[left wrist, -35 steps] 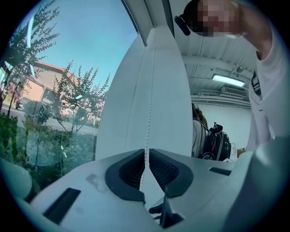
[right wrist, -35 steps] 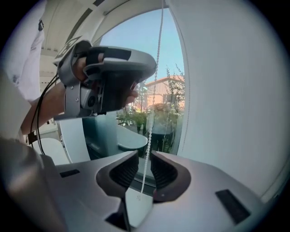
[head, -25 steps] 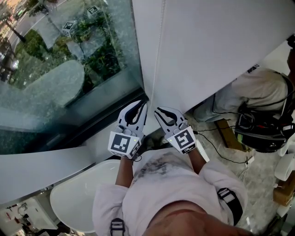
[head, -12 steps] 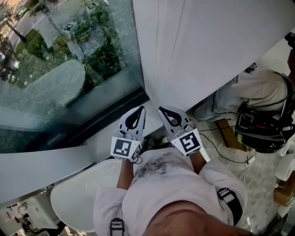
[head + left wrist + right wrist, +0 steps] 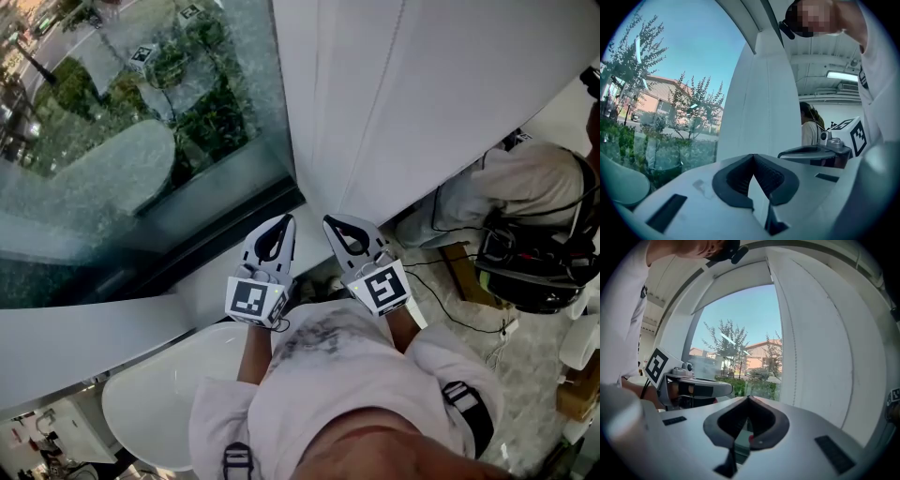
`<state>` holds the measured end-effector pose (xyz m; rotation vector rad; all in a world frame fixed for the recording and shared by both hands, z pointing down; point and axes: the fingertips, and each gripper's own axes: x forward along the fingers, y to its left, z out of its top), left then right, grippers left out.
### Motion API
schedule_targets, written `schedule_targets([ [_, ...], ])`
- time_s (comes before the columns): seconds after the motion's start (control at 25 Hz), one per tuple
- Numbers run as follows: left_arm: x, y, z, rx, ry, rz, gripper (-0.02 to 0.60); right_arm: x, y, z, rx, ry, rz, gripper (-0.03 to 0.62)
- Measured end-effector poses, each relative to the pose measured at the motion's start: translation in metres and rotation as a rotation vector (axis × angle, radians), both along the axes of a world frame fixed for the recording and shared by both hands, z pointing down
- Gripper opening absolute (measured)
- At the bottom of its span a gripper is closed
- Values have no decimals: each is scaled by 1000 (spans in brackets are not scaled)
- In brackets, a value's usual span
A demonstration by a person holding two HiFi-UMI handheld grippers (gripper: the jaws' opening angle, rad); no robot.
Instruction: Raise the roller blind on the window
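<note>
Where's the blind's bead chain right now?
In the right gripper view, the bead chain hangs down the white surface just right of the window glass, ahead and slightly right of the right gripper.

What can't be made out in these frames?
- Roller blind: its top is cut off by the head view's upper edge.
- Bead chain: its lower end is hidden behind the right hand-held gripper in the right gripper view.
- Red speck seen through the gap below that gripper's shut jaws: too small to identify.
</note>
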<state>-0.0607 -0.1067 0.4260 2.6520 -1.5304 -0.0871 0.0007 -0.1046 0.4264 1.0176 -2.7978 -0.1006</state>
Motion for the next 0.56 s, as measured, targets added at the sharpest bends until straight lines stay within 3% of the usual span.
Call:
schedule_targets([
  [0.36,-2,-1,1,-1,5,-1,9,-3,0,0,12,8,-7,61],
  [0.56,0,-2,0,-2,8,1,9,0,-1,1,-37,-1,20,60],
])
